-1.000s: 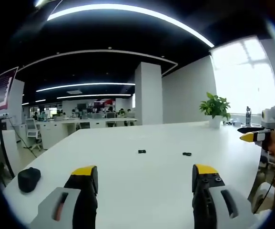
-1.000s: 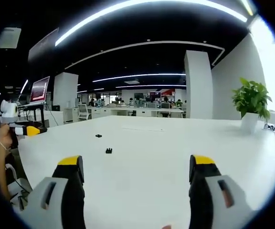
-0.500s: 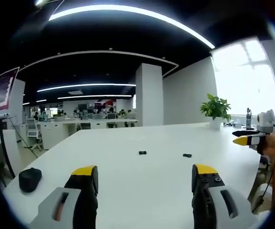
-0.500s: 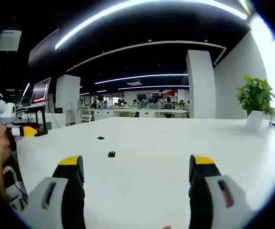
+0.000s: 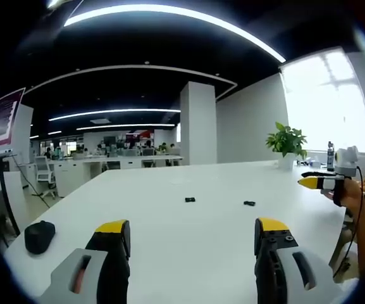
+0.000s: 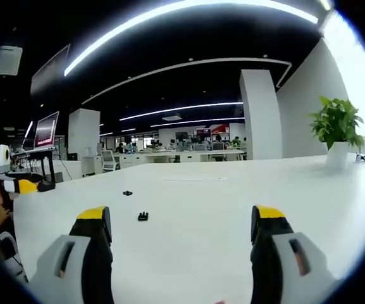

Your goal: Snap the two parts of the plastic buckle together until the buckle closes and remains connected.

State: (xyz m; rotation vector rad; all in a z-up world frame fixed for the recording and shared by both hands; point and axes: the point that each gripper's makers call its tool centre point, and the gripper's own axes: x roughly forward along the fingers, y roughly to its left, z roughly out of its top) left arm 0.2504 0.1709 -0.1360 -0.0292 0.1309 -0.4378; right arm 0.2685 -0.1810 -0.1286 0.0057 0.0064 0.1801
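Left gripper view: left claw (image 5: 190,235) spread; right claw (image 6: 183,223) spread; buckle halves (image 5: 189,200) apart, no legible writing.

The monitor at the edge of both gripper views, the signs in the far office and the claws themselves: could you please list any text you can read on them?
None of it can be read.
Monitor on its stand: a lit reddish screen, content too blurred.
Red panel in the far office: too small and blurred.
Left claw and right claw: yellow tips, no legible marking.
Buckle parts on the white table: too small to show any marking.
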